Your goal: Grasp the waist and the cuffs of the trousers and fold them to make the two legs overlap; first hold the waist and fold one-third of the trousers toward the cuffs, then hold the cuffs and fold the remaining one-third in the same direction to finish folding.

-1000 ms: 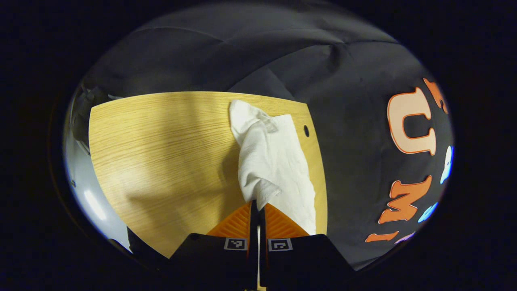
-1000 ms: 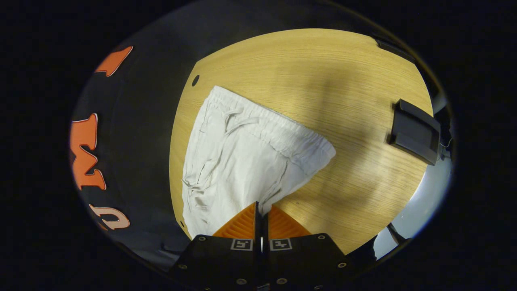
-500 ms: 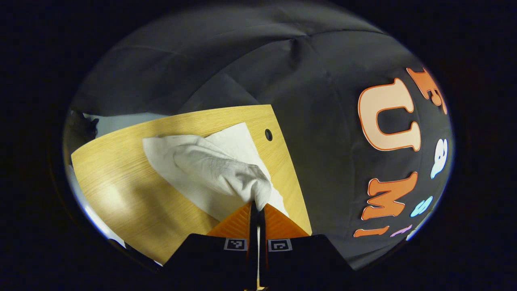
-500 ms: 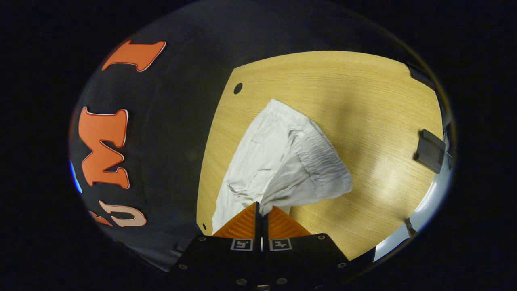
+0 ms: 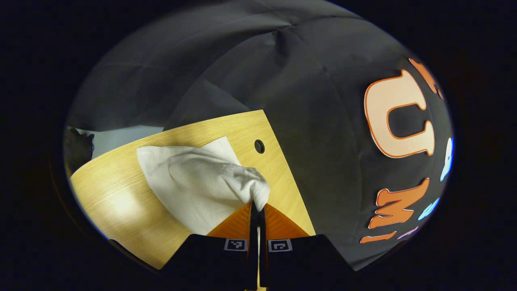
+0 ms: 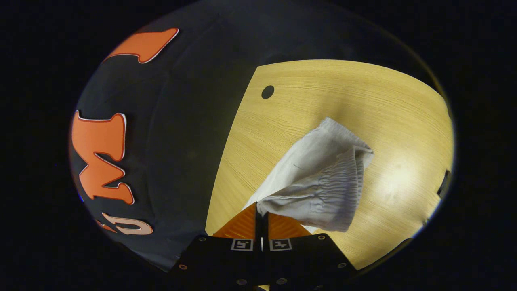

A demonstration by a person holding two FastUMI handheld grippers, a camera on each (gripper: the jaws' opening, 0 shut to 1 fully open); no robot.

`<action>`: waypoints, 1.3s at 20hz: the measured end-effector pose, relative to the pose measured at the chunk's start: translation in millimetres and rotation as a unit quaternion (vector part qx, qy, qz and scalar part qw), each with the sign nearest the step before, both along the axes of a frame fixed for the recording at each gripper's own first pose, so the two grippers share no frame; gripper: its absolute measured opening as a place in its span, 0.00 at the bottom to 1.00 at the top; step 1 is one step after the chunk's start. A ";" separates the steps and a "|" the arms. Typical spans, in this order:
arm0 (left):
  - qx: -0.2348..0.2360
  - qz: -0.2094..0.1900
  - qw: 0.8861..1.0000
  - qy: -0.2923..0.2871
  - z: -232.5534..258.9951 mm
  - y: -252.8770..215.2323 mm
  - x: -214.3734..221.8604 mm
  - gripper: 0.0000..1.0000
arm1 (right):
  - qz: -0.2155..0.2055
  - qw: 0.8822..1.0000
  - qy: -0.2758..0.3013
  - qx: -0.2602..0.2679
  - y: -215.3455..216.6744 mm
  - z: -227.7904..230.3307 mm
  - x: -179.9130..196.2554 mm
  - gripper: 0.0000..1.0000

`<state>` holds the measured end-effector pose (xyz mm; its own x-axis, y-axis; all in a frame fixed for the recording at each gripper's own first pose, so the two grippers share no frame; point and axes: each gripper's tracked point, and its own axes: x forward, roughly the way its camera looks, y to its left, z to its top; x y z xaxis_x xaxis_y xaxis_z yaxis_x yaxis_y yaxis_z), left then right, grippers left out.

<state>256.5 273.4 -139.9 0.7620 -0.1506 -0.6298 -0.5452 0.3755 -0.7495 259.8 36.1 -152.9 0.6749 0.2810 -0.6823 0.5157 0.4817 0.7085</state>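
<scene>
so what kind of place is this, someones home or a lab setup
Most likely a recording booth, not a home. A black cloth wall hangs close behind a bare wooden table with a cable hole, and both handheld grippers, left and right, pinch white trousers.

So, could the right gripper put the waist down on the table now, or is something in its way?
Probably yes. The right gripper is shut on the trousers at the gathered waist, and the table beyond shows bare wood.

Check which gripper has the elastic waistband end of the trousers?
The right gripper: the gathered elastic waistband hangs from it. The left gripper pinches plain fabric of the white trousers.
</scene>
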 end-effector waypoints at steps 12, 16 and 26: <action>0.034 -0.053 0.996 0.068 -82.6 -9.8 127.2 0.05 | 0.010 0.998 0.060 -0.006 6.5 -59.7 97.5 0.00; 0.063 -0.067 0.993 0.080 -97.0 -5.2 144.2 0.12 | -0.007 0.997 0.080 -0.005 1.3 -71.1 106.3 0.02; 0.079 -0.058 0.992 0.079 -77.8 -1.3 119.2 1.00 | 0.040 0.999 0.024 -0.027 3.2 -31.3 78.3 0.98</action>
<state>375.7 272.1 -217.8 0.6346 -0.1213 -0.7633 -0.5977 0.5490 -0.5842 338.1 39.3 -184.2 0.6184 0.2952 -0.7283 0.5065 0.5589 0.6566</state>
